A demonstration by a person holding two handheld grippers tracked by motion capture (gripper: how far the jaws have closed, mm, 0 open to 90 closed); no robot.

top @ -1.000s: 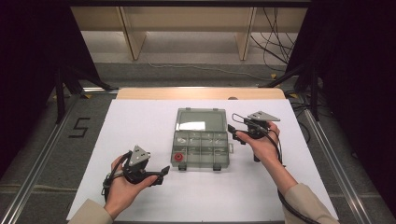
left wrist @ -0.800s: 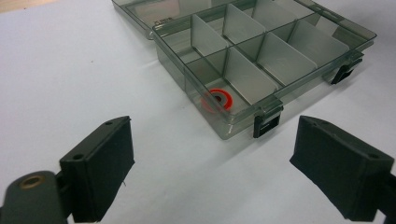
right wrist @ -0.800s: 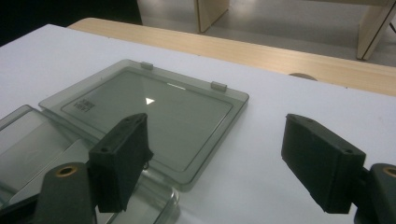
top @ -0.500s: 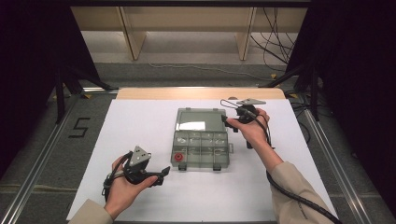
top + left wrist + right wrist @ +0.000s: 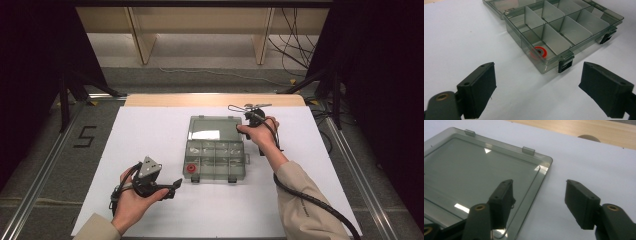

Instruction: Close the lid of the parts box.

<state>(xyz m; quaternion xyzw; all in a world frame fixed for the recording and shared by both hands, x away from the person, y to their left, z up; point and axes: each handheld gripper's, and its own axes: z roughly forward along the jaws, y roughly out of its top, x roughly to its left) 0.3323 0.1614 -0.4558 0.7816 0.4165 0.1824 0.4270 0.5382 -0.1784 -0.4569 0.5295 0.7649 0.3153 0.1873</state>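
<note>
A smoky clear organiser box (image 5: pixel 215 161) lies open mid-table, its lid (image 5: pixel 214 129) flat on the far side. A red ring (image 5: pixel 191 168) (image 5: pixel 539 52) rests in the front-left compartment. My left gripper (image 5: pixel 170 186) (image 5: pixel 537 82) sits open on the white sheet, aimed at the box's front-left corner and apart from it. My right gripper (image 5: pixel 243 119) (image 5: pixel 539 192) is at the lid's right edge (image 5: pixel 534 187). Its jaws have just been closing and straddle that edge, one over the lid and one over the table. Neither pad presses on it.
The table is covered by a white sheet (image 5: pixel 310 165), with a wooden strip (image 5: pixel 215 100) along its far edge. Black latches (image 5: pixel 564 65) stick out from the box's front. A "5" mark (image 5: pixel 86 136) is on the floor at left. Cables (image 5: pixel 300 50) lie beyond the table.
My right hand has moved left and away, from beside the box to the lid's right edge, and its jaws have narrowed. The left hand has stayed put.
</note>
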